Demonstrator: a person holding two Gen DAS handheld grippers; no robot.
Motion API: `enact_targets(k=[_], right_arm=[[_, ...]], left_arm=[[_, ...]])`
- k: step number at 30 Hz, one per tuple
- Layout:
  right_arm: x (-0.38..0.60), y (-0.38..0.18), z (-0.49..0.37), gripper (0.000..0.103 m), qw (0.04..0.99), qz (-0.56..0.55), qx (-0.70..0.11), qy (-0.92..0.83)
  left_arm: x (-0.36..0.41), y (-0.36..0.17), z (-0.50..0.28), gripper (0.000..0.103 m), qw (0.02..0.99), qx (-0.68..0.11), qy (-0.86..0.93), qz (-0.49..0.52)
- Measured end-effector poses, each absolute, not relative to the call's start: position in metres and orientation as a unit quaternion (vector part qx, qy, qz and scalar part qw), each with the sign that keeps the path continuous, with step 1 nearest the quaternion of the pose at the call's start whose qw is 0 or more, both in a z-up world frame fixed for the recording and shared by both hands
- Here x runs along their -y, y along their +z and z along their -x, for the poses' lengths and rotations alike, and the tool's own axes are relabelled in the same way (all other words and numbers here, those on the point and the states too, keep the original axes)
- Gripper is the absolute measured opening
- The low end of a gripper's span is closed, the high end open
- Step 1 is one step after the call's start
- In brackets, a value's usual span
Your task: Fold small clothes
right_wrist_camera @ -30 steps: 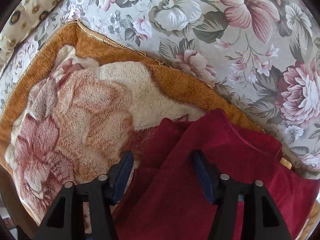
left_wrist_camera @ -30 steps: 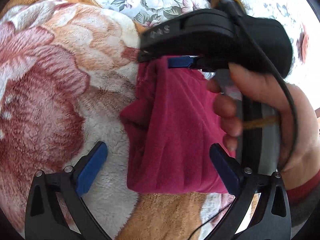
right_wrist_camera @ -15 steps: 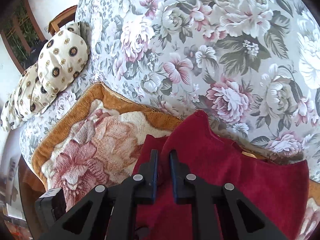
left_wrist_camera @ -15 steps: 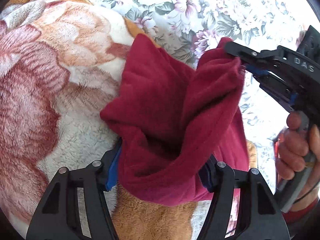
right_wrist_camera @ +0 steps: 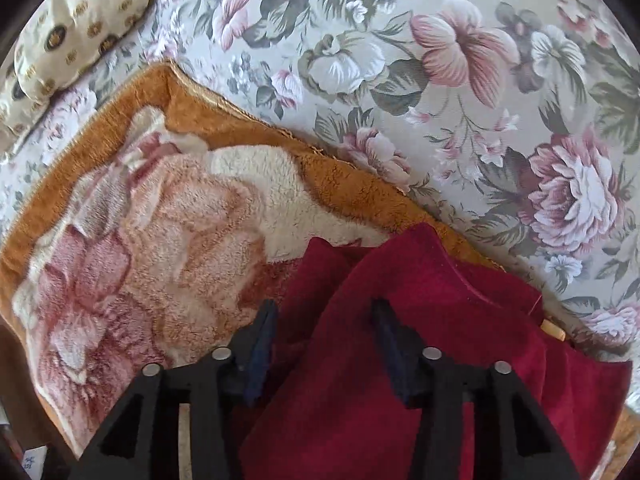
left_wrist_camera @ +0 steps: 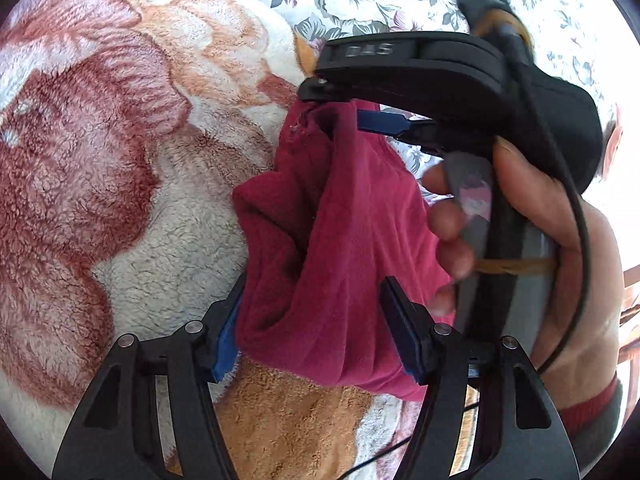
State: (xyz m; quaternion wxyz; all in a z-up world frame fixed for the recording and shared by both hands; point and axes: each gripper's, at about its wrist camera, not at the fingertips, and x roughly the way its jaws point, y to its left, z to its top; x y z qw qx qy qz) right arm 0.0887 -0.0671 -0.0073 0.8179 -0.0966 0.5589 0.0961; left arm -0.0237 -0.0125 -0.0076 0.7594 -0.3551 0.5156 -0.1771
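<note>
The red garment (left_wrist_camera: 352, 240) lies bunched on the fleece blanket (left_wrist_camera: 120, 160), near its far right edge where the orange border meets the flowered sofa cover (right_wrist_camera: 440, 100). It is not flat: in my left wrist view it stands in thick vertical pleats with a dark hollow at the left, and its far end is gathered to a point. In my right wrist view one layer already lies doubled over another, with a curved edge running toward the right, so I judge a first fold to be begun but loose and uneven.

My left claw (left_wrist_camera: 316, 328) is closed on the near end of the bundle, its blue pads pressing the thick cloth from both sides. My right claw (right_wrist_camera: 324, 344) sits at the far end and its jaws are opening; the cloth lies between and under them, and the pads do not press it. My right hand (left_wrist_camera: 520, 240) wraps that claw's handle.

What is left, as I read it: flatten the pleats, square the edges, make the remaining fold or folds, and set the piece down neat. A patterned cushion (right_wrist_camera: 72, 28) lies well apart at the far left.
</note>
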Motion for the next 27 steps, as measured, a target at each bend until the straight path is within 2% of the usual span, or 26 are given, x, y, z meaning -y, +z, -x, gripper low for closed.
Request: enact_targets(k=[2, 5, 7, 9, 10, 11, 12, 14, 22, 27], right_arm=[[0.060, -0.017, -0.095, 0.063, 0.805, 0.117, -0.576, 0.078], [0.043, -0.032, -0.098, 0.069, 0.791, 0.181, -0.581, 0.067], [0.041, -0.032, -0.098, 0.068, 0.791, 0.190, -0.577, 0.075], [0.049, -0.027, -0.096, 0.052, 0.794, 0.174, -0.575, 0.092], [0.055, -0.021, -0.092, 0.035, 0.801, 0.171, -0.566, 0.091], [0.061, -0.015, -0.087, 0.023, 0.808, 0.162, -0.558, 0.100], [0.067, -0.007, -0.080, 0.021, 0.817, 0.156, -0.544, 0.107], [0.084, 0.011, -0.064, 0.017, 0.837, 0.130, -0.518, 0.118], [0.210, 0.113, 0.004, 0.015, 0.902, -0.015, -0.417, 0.111], [0.297, 0.133, 0.052, 0.014, 0.912, -0.061, -0.400, 0.069]], left_arm=[[0.010, -0.011, 0.022, 0.066, 0.753, -0.515, -0.179, 0.369], [0.008, -0.011, 0.025, 0.066, 0.753, -0.510, -0.172, 0.378], [0.007, -0.010, 0.028, 0.071, 0.753, -0.505, -0.174, 0.385], [0.011, -0.008, 0.027, 0.075, 0.758, -0.504, -0.180, 0.374], [0.014, -0.006, 0.027, 0.075, 0.764, -0.502, -0.184, 0.360], [0.017, -0.004, 0.028, 0.073, 0.771, -0.496, -0.193, 0.351], [0.020, -0.003, 0.028, 0.056, 0.770, -0.491, -0.207, 0.351], [0.027, -0.001, 0.026, 0.036, 0.761, -0.494, -0.233, 0.351], [0.074, 0.072, 0.062, 0.034, 0.795, -0.417, -0.342, 0.278], [0.139, 0.085, 0.082, 0.034, 0.776, -0.422, -0.417, 0.213]])
